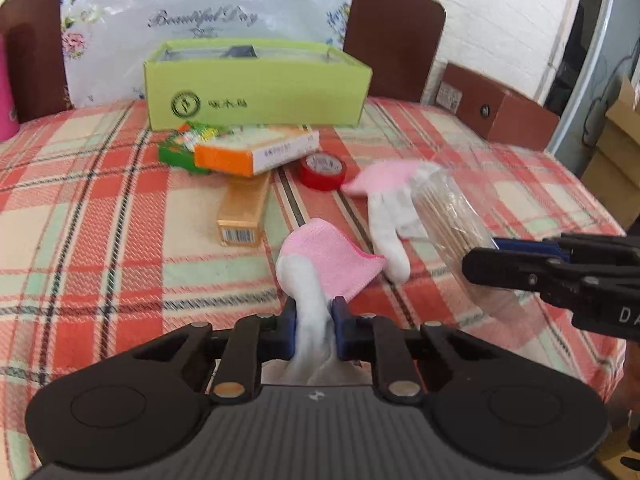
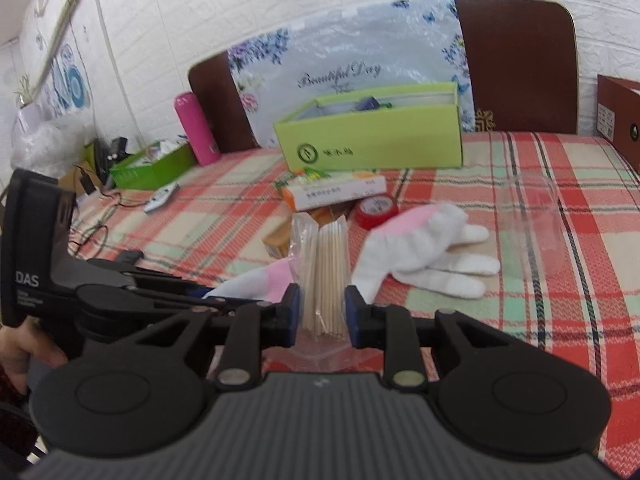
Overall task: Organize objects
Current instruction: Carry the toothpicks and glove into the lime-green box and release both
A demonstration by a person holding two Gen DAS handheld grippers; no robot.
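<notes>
My left gripper (image 1: 314,320) is shut on a white glove with a pink cuff (image 1: 328,260), lifted a little over the plaid tablecloth (image 1: 100,220). Its twin, the second glove (image 1: 384,200), lies flat beyond it. My right gripper (image 2: 322,312) is shut on a clear bag of wooden sticks (image 2: 324,272), held upright. From the left wrist view, that bag of sticks (image 1: 448,216) and the right gripper (image 1: 484,258) come in from the right. The right wrist view shows the second glove (image 2: 424,256) and, at the left, the held glove (image 2: 256,284).
An open lime-green box (image 1: 256,84) stands at the back. In front lie an orange box (image 1: 256,152), a green packet (image 1: 180,152), a gold carton (image 1: 242,216) and a red tape roll (image 1: 323,170). A clear cup (image 2: 528,216), pink bottle (image 2: 196,128) and green tray (image 2: 152,164) flank them.
</notes>
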